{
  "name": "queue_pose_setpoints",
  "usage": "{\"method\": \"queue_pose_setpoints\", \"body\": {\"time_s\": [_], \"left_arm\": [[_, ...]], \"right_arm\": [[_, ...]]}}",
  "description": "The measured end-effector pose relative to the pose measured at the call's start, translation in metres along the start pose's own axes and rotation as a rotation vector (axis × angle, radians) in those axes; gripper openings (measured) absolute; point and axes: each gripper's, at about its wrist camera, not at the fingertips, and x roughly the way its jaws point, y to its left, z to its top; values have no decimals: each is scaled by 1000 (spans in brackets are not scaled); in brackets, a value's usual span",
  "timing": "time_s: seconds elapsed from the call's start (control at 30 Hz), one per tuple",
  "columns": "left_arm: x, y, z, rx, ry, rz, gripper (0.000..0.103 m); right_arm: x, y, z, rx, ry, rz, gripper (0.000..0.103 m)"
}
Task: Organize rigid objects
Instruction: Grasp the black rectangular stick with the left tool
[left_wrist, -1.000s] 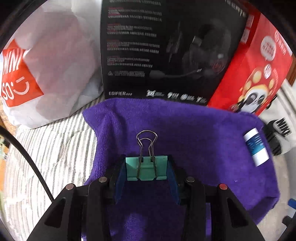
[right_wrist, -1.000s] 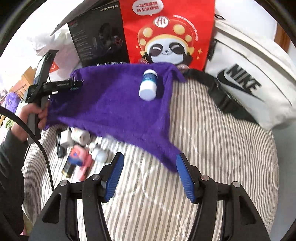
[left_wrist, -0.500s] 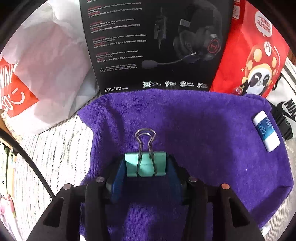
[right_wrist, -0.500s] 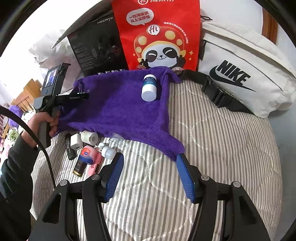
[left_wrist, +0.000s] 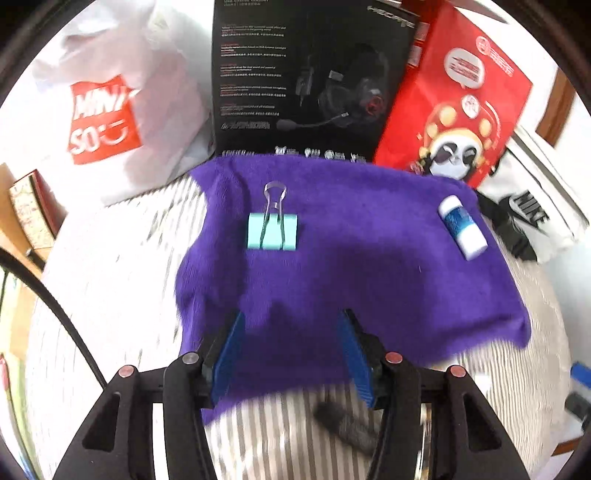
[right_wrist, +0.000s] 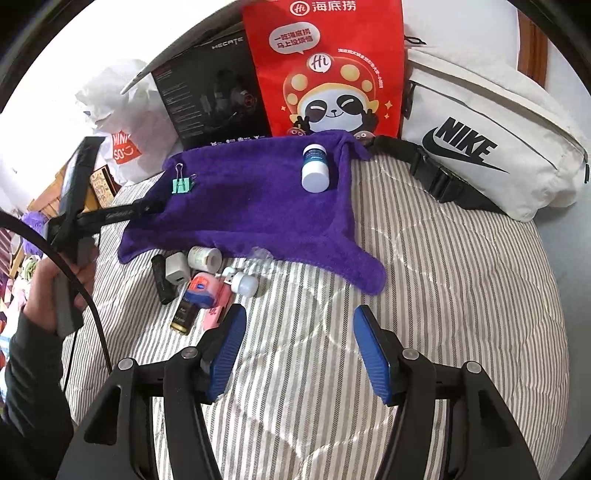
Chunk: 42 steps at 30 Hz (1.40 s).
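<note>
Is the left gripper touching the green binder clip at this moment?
Apart. In the left wrist view the left gripper is open, with bare purple towel showing between its fingertips and the green binder clip lying farther ahead.

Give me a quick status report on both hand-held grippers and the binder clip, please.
Left hand-held gripper open, empty. Right hand-held gripper open, empty. Binder clip lying on purple towel, white bottle well apart. Nothing in the way.

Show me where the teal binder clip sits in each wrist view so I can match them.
Left wrist: binder clip lies on the purple towel, centre-left, ahead of the open fingers.
Right wrist: binder clip at the towel's upper-left corner.
Shared landmark: white bottle on the same towel.
</note>
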Motion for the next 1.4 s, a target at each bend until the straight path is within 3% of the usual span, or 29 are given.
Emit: {"method": "queue_pose_setpoints", "body": {"time_s": [0.13, 0.23, 0.63, 0.8, 1.07, 1.13, 1.17, 1.27, 1.4], "left_arm": [[-18, -1, -31, 24, 6, 45, 58], [-19, -2, -47, -5, 41, -5, 58], [14, -20, -56, -35, 99, 25, 59], [15, -34, -64, 49, 87, 95, 59], [-1, -5, -86, 9, 61, 88, 62], [1, -7, -86, 24, 53, 93, 59], [0, -11, -86, 45, 47, 81, 46], [0, -24, -86, 102, 44, 58, 21], [-1, -29, -90, 117, 29, 55, 22]], "right_arm": [[-4, 6, -7, -6, -4, 12, 61], [-7, 10, -12, -20, -7, 15, 61], [-14, 10, -26, -26, 4, 24, 63], [-6, 10, -29, -26, 25, 26, 63], [3, 12, -35, -33, 42, 48, 63], [7, 12, -36, -32, 49, 50, 63], [10, 12, -36, -32, 55, 53, 63], [15, 13, -36, -30, 69, 57, 63], [18, 16, -37, -35, 77, 60, 63]]}}
